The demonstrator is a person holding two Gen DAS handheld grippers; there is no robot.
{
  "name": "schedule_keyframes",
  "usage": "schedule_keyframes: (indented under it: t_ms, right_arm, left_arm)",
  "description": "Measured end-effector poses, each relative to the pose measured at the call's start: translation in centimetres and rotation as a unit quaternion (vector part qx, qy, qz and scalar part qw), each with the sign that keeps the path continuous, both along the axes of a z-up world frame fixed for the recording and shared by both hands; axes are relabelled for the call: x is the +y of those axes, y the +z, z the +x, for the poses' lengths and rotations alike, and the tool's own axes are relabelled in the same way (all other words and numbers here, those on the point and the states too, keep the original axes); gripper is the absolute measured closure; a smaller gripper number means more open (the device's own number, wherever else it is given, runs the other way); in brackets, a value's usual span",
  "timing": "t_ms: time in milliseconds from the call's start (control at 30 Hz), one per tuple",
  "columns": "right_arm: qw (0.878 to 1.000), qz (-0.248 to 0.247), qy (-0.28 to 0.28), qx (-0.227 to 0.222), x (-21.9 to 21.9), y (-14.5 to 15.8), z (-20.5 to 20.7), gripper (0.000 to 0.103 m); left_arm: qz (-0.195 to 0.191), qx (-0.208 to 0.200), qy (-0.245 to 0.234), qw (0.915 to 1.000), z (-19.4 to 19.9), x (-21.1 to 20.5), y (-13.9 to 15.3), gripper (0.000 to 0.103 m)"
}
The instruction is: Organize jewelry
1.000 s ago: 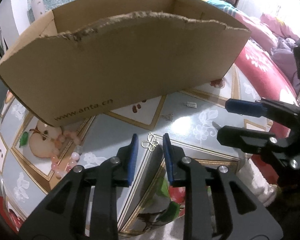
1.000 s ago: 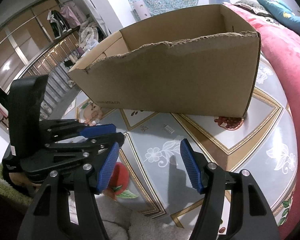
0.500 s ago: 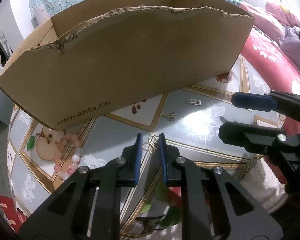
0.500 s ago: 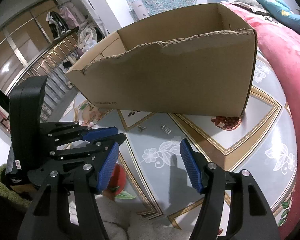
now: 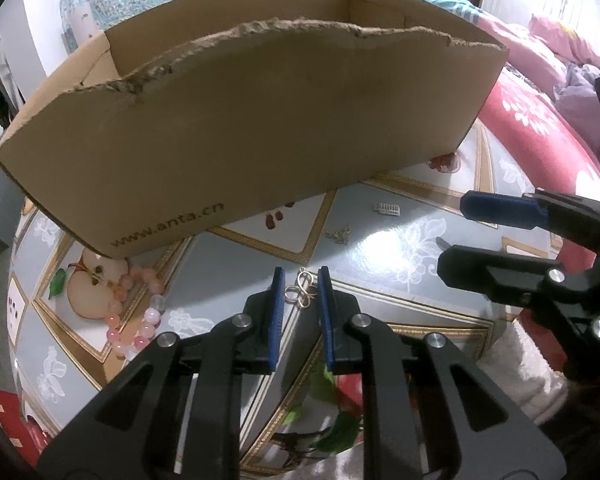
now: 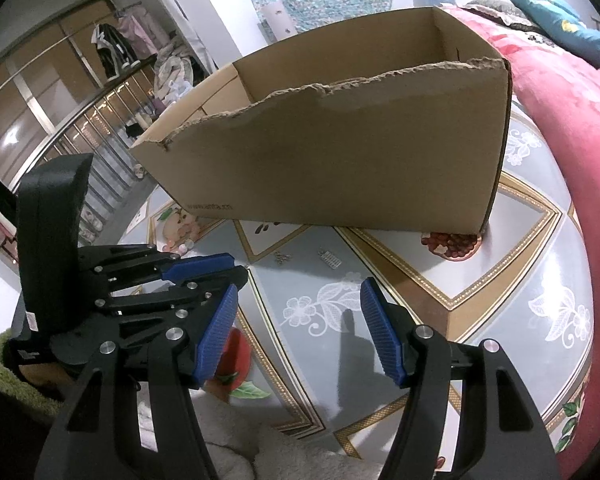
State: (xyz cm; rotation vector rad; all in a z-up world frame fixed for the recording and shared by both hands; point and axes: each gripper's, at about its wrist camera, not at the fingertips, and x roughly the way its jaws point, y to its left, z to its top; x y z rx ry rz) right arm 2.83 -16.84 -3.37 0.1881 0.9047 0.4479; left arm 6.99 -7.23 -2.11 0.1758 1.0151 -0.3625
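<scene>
While the left gripper [image 5: 300,292] is narrowing its jaws from the wider setting of a second ago, the gold knot-shaped pendant [image 5: 301,291] is sitting between the blue pads on the patterned table [image 5: 400,240]; contact is not confirmable. Grasping is judged under way. The right gripper [image 6: 298,328] is staying wide and empty. The cardboard box [image 5: 260,128] is standing behind, open-topped.

Indoor light, fairly bright and cool. White glare on the glossy worktop [image 5: 384,240]; the right tool [image 6: 298,330] casts soft shadows there. Strong fisheye bending, dark vignette at corners. The box [image 5: 260,152] is sharp; far edges are soft and overexposed.
</scene>
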Motion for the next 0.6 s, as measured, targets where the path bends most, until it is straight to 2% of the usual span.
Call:
schedule_keyframes:
  t_ms: [200,367,600]
  right_arm:
    - [0.999,-0.015,0.023,-0.024,1.2,0.2,0.3,0.043]
    - [0.998,-0.03,0.039,-0.037,2.4,-0.2,1.3,0.058]
    - [0.997,-0.055,0.044,-0.04,3.1,-0.7,2.1,0.07]
  left_arm:
    - [-0.009,-0.013,0.016,0.9997,-0.2,1.7,1.1,0.088]
    - [-0.019,-0.028,0.025,0.9991,-0.4,3.2,2.0,0.088]
    - [-0.028,-0.032,0.023,0.9989,-0.4,4.4,2.1,0.088]
